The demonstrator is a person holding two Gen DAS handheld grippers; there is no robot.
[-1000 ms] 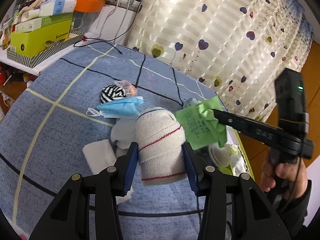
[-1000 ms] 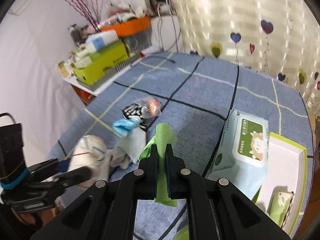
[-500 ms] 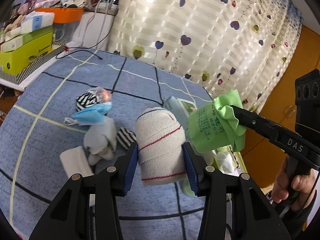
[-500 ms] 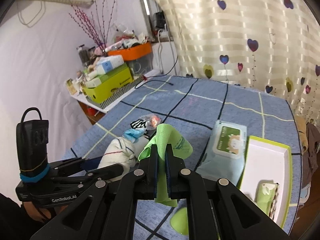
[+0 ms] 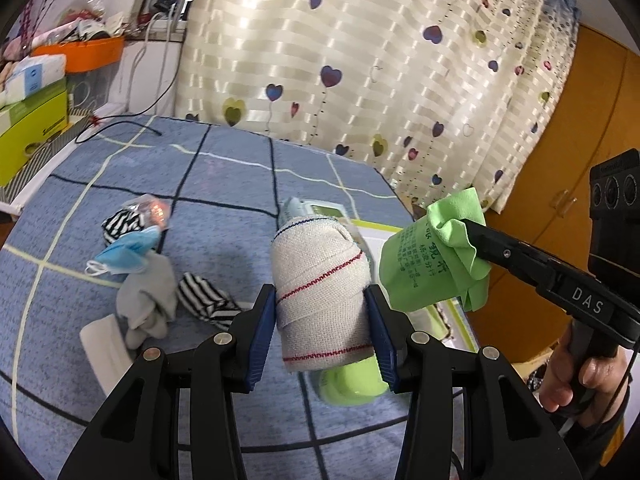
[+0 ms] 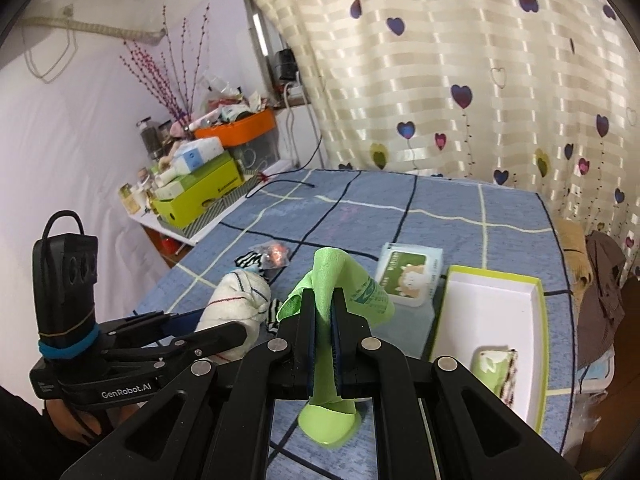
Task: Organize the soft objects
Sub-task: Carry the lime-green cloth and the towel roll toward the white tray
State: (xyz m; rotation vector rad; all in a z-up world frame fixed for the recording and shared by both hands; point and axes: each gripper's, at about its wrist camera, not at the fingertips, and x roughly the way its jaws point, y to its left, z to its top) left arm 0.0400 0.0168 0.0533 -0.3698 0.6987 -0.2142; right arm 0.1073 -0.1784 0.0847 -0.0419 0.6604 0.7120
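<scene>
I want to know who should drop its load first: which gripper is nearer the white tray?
Right. The right gripper, shut on the green cloth, is just beside the white tray. The left gripper, holding the bandage roll, is farther out on the opposite side.

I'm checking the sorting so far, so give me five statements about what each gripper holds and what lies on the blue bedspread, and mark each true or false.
1. The left gripper holds a bandage roll. True.
2. The right gripper is open and holds nothing. False: it is shut on a green cloth.
3. The white tray with the green rim holds one small packet. True.
4. The wet wipes pack lies inside the tray. False: it lies on the bedspread beside the tray.
5. A blue face mask lies by the striped socks. True.
</scene>
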